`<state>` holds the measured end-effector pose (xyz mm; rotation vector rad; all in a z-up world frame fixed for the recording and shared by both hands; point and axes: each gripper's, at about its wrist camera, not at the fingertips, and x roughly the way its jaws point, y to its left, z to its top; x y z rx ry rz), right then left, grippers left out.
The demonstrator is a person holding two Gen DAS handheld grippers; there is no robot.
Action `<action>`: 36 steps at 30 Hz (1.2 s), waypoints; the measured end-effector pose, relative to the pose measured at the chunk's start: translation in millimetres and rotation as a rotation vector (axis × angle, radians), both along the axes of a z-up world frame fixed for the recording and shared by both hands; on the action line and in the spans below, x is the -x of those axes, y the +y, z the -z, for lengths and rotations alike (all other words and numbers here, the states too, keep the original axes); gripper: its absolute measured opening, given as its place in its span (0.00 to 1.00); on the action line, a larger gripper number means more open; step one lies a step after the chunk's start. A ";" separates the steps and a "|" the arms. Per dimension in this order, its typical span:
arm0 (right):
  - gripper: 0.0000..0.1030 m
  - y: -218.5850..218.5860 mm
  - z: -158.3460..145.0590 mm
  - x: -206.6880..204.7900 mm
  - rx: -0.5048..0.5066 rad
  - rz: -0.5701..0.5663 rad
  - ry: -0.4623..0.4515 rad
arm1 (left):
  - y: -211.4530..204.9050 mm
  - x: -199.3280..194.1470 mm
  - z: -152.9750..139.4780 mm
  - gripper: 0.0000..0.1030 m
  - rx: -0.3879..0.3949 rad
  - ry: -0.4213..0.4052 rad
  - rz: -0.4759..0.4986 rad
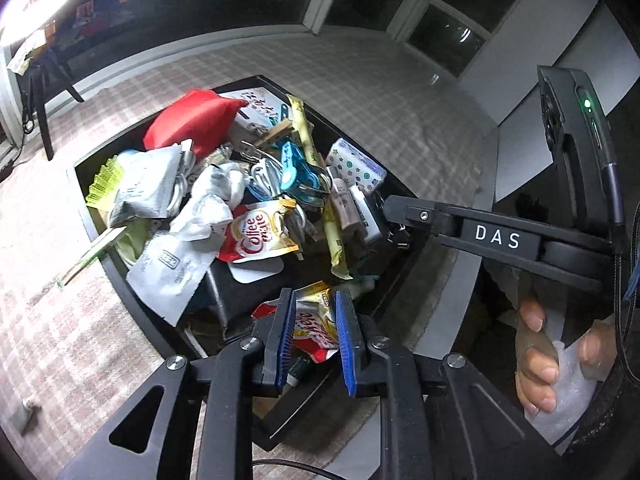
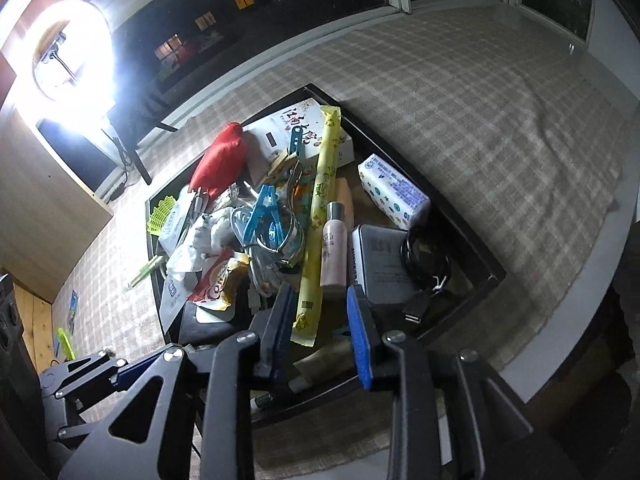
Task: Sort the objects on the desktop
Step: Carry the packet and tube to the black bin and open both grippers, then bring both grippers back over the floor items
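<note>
Blue-padded, our left gripper point(image 1: 315, 334) and right gripper point(image 2: 322, 328) hang slack-jawed and empty above the heaped black tray point(image 2: 468, 236), choosing what to sort.

A tray point(image 2: 476, 236) sits on a cloth point(image 2: 480, 100) covering the desk, heaped with clutter. In the right wrist view, a long wrapped stick point(image 2: 320, 208) runs front to back down the middle; a pouch point(image 2: 218, 164) lies to its left at the back. A bottle point(image 2: 334, 252) lies just right of the stick, a tin point(image 2: 380, 264) beside that, and a tissue pack point(image 2: 394, 192) behind the tin.
</note>
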<state>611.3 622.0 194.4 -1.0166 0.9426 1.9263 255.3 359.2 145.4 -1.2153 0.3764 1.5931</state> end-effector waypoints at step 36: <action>0.26 -114.2 -2.0 161.0 0.032 -0.379 0.015 | -204.9 120.9 4.3 0.25 0.054 0.052 -0.398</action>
